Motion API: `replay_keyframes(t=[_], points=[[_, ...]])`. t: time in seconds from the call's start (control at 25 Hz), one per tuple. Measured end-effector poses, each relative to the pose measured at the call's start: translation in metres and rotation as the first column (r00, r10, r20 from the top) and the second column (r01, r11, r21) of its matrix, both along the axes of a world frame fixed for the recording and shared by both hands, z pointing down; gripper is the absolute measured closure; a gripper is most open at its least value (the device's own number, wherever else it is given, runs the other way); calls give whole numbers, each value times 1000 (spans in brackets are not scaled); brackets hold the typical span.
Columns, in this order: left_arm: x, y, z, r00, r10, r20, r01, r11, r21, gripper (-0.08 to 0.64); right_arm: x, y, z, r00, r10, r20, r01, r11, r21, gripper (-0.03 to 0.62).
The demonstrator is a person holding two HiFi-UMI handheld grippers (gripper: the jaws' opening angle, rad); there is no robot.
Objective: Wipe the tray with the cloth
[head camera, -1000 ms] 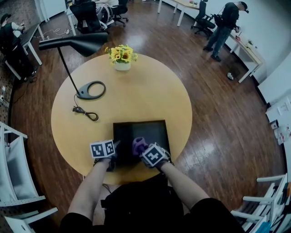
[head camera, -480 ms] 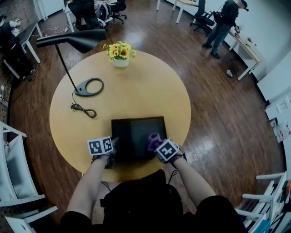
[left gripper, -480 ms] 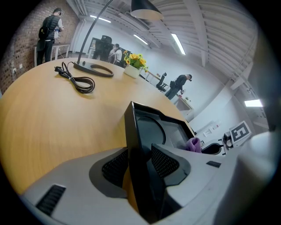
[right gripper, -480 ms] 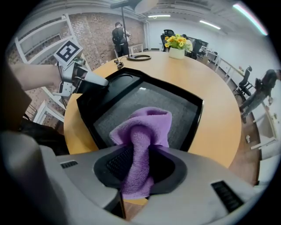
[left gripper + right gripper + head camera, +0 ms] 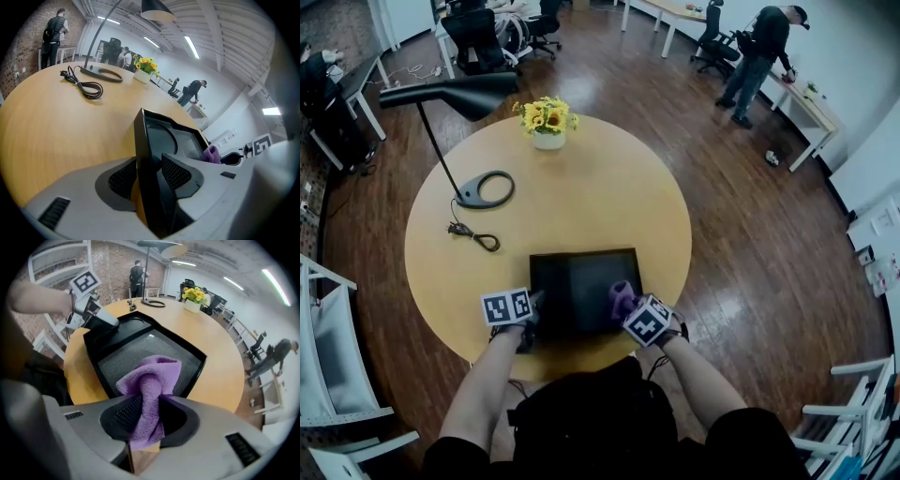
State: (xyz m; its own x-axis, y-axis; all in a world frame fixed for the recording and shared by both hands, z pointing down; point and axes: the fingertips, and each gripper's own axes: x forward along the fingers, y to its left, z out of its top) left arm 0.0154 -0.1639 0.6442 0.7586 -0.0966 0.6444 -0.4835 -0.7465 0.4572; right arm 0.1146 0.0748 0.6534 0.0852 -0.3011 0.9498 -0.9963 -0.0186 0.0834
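While my left gripper (image 5: 149,180) clamps the black tray's (image 5: 579,279) near-left rim, my right gripper (image 5: 146,418) pinches the purple cloth (image 5: 152,378) over the tray's right side. Judged: tray stiff, light, may slide; cloth soft, limp, best held bunched.

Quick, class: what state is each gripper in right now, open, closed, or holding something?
Left gripper: closed on the black tray's rim.
Right gripper: closed on the purple cloth.
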Motion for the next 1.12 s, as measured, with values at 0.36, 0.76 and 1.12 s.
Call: replay_keyframes(t=[0.36, 0.76, 1.12], points=[[-1, 6, -7, 1000, -8, 20, 7, 998, 63, 388, 30, -10, -31, 925, 135, 355, -216, 956, 199, 482], [-15, 11, -21, 998, -50, 41, 44, 989, 143, 380, 50, -89, -70, 963, -165, 214, 86, 939, 333, 482], [-23, 26, -9, 992, -100, 78, 95, 993, 73, 380, -2, -210, -78, 835, -548, 39, 504, 792, 343, 480]])
